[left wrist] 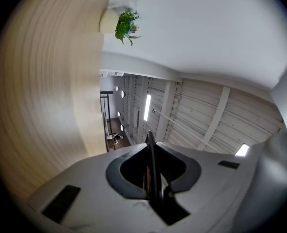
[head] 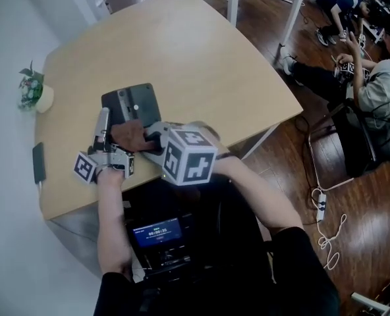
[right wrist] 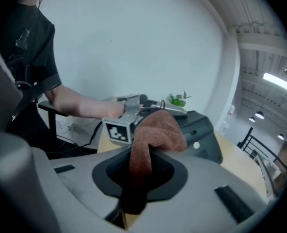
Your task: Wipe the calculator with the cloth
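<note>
A dark grey, wedge-shaped calculator [head: 132, 101] lies on the light wooden table [head: 201, 58], near the person's left. A rust-brown terry cloth [head: 126, 135] is bunched against its near edge. The cloth is clamped in the right gripper [head: 149, 137], with a thick fold drawn through the jaws. The left gripper [left wrist: 150, 159] lies alongside the calculator's left edge. Its jaws are closed to a thin line, and nothing is made out between them.

The calculator could be pushed across the smooth table by a firm stroke, since it does not appear to be clamped by anything. Only a small patch may be cleaned while the cloth is balled up, and keys could be pressed under a hard wipe. The cloth might also be dragged loose if it snags on a raised edge.

The right gripper's pads are covered by the cloth. The calculator's near part is hidden, and its keys cannot be made out. Whether the left gripper touches the calculator cannot be told.
</note>
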A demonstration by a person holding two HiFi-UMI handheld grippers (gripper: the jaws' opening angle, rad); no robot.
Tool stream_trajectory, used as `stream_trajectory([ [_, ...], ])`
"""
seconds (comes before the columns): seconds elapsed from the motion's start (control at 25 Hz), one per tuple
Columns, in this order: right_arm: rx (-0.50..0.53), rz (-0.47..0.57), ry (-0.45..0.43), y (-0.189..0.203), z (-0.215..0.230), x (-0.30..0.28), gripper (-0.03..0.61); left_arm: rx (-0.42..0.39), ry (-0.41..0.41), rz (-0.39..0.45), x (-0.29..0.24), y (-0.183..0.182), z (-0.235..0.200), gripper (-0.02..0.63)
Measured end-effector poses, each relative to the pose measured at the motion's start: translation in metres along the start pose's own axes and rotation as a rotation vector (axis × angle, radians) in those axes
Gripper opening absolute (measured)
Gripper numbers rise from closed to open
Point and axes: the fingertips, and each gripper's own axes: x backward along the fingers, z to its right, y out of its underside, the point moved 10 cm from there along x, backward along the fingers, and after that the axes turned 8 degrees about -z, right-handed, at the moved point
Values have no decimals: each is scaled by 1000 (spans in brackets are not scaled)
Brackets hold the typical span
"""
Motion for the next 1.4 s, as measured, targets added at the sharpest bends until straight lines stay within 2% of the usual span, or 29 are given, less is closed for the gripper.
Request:
stream_trajectory([
  [0.08, -13, 1, -36, 10, -1, 4, 58, 1, -62, -65, -5, -5, -4, 66],
  [0.12, -52, 13, -18, 18, 7, 8, 58, 0, -90, -103, -8, -9, -6, 67],
  [0.2, -189, 18, 79, 39, 38, 18, 58, -12, -130, -175, -14, -18, -10, 63],
  [0.28, -309, -49, 177, 62, 70, 16, 57, -60, -164, -247, -22, -30, -13, 73],
  [0.36, -355, -136, 189, 76, 85, 3, 57, -121, -169, -312, -34, -36, -12, 98],
  [0.44, -363, -167, 150, 75, 84, -10, 57, -179, -135, -347, -50, -31, -6, 206],
  [0.48, -362, -164, 132, 72, 82, -15, 57, -216, -115, -355, -58, -25, -2, 240],
  [0.6, -378, -124, 73, 63, 77, -26, 57, -397, -100, -408, -73, 1, 8, 272],
  [0.76, -386, -75, 26, 63, 75, -28, 57, -737, -261, -503, -80, 18, 13, 275],
  [0.92, -370, -71, -11, 67, 68, -18, 57, -920, -368, -617, -80, 18, 6, 230],
  [0.96, -359, -73, -25, 69, 65, -12, 57, -947, -384, -641, -80, 18, 4, 190],
  [1.16, -364, -55, -57, 91, 61, 26, 58, -1025, -352, -710, -83, 25, 5, 191],
  [1.32, -419, 13, 34, 88, 71, 74, 57, -1155, -240, -794, -93, 45, 18, 192],
  [1.4, -381, -6, 60, 78, 73, 82, 57, -1138, -212, -787, -95, 45, 20, 192],
])
